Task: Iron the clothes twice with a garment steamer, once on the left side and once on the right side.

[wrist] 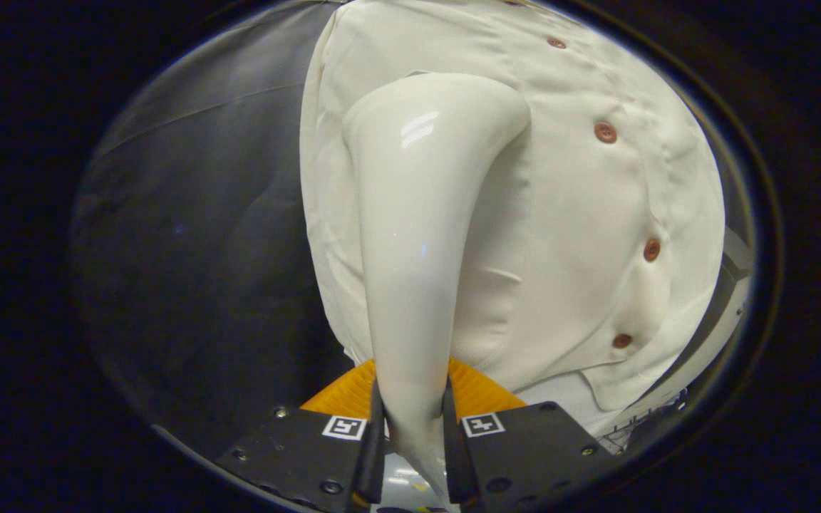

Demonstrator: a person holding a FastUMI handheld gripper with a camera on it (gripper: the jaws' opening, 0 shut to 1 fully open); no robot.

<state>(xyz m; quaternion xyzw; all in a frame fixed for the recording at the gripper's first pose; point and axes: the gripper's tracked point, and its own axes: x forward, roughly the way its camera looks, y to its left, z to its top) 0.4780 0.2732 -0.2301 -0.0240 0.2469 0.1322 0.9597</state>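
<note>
Pale strip [720, 320] right of shirt [596, 214], by its lower hem: perhaps tabletop edge, too blurred to be sure. Anything lying on it unreadable. Shirt hangs against dark cloth [204, 214]. Tongs [414, 442] clamp steamer [417, 249] handle.

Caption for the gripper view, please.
Gripper shut on the steamer, its head against the left side of the buttoned white shirt.

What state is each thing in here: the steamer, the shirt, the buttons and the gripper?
Garment steamer: held by its handle, head up against the shirt; no steam visible.
Shirt: white, hanging, buttoned, lightly creased.
Buttons: fastened along the placket, to the right of the steamer head.
Gripper: fingers closed on the steamer handle, one on each side.
</note>
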